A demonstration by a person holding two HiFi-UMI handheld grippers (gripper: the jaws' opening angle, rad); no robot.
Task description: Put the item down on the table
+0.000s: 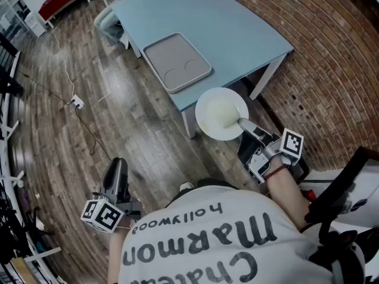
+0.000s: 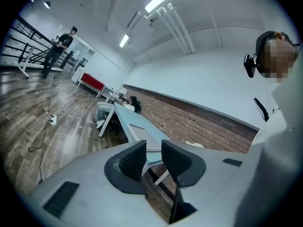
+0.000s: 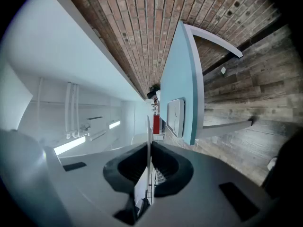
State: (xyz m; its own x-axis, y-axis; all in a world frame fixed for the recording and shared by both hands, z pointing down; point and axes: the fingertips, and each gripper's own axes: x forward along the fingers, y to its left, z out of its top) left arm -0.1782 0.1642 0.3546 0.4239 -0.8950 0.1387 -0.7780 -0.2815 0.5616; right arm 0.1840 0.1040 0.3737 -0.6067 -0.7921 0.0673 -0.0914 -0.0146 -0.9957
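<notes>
Carry step: right tongs (image 1: 244, 123) pinch the plate (image 1: 219, 112) by its rim, in air just off the counter (image 1: 237, 34) corner; left tongs (image 2: 152, 151) slightly parted, empty. Next, bring it over bare counter and lower

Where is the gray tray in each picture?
Head view: the tray is near the top middle, lying on the blue table.
Left gripper view: low in the middle, just above the jaws and partly hidden by them.
Right gripper view: right of middle, turned sideways.
Shared landmark: the blue table under it, beside the brick wall.
</notes>
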